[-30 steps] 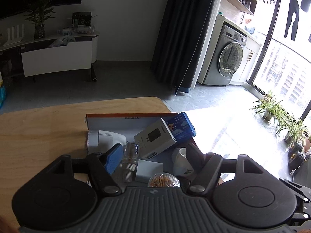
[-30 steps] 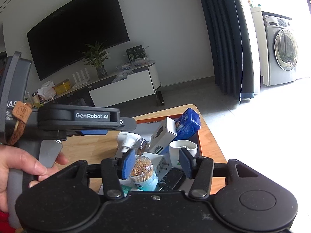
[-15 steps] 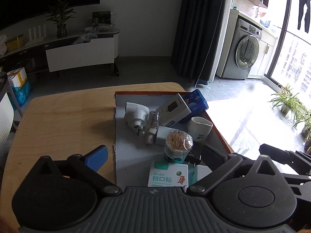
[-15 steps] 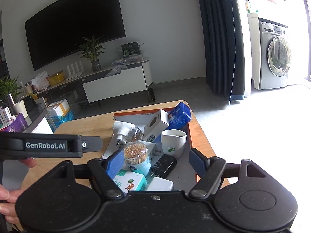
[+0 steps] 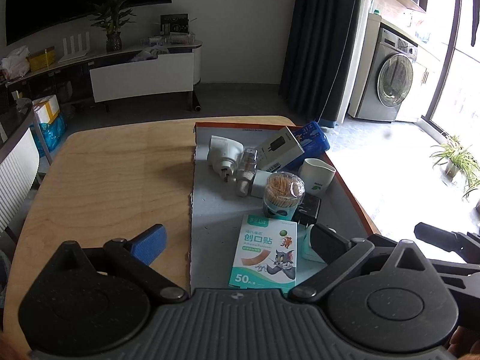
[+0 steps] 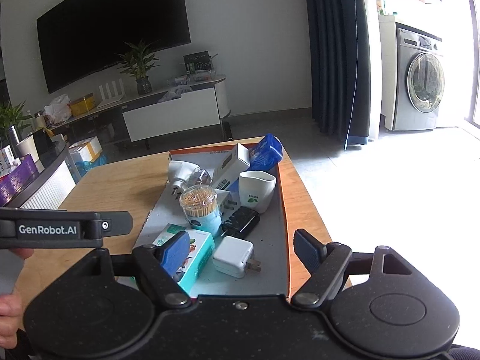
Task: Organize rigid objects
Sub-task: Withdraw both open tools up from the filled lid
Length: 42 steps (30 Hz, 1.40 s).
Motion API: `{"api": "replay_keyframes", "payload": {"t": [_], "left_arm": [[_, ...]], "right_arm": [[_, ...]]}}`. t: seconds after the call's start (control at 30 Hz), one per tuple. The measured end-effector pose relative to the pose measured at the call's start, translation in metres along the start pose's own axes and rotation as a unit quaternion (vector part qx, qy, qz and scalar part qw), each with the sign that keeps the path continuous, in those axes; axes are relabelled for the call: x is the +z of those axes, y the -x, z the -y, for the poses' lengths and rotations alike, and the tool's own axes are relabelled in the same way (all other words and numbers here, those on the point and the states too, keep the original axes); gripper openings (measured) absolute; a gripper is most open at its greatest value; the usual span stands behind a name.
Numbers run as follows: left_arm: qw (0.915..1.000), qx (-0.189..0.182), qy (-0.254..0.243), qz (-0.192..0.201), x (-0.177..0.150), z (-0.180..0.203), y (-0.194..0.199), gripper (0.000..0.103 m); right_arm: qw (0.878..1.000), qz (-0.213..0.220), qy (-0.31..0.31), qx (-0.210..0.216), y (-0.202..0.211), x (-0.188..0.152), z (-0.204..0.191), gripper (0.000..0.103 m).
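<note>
both grippers, left gripper (image 5: pixel 237 240) and right gripper (image 6: pixel 243 247), jaws just widened, gripping nothing; pulled back from tray (image 6: pixel 283 210); items apparently deposited, next pick pending.

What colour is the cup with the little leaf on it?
White, with a green leaf; the cup shows best in the right wrist view.

One tray (image 5: pixel 345 177) holds one cup (image 5: pixel 318 177), one toothpick jar (image 5: pixel 283 195), three boxes (image 5: pixel 265 255), three chargers (image 6: pixel 234 255).
</note>
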<state>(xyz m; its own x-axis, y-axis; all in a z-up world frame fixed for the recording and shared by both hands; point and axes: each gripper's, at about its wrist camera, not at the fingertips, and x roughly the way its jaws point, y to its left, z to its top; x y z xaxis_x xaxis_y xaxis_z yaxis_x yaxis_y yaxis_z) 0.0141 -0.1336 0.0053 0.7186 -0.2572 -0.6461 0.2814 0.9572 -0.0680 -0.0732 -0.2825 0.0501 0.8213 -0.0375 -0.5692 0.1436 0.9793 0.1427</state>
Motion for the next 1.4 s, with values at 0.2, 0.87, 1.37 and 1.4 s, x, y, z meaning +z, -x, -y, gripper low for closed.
{"api": "replay_keyframes", "payload": {"t": [0.2,0.87,1.37,1.4], "left_arm": [[1.0,0.007,0.002,-0.005,-0.012,-0.002,-0.001,0.103],[0.9996,0.021,-0.008,-0.016,-0.024,0.003,-0.009,0.103],[0.9992,0.022,-0.011,-0.031,-0.025,0.006,-0.014,0.103],[0.9992,0.022,-0.011,-0.032,-0.025,0.006,-0.014,0.103]], "right_arm": [[1.0,-0.001,0.005,-0.007,0.0,-0.005,0.0,0.09],[1.0,0.001,0.012,-0.014,-0.003,-0.01,-0.001,0.092],[1.0,-0.01,0.008,-0.008,-0.007,-0.009,-0.001,0.092],[1.0,-0.011,0.007,-0.008,-0.007,-0.009,-0.001,0.092]]}}
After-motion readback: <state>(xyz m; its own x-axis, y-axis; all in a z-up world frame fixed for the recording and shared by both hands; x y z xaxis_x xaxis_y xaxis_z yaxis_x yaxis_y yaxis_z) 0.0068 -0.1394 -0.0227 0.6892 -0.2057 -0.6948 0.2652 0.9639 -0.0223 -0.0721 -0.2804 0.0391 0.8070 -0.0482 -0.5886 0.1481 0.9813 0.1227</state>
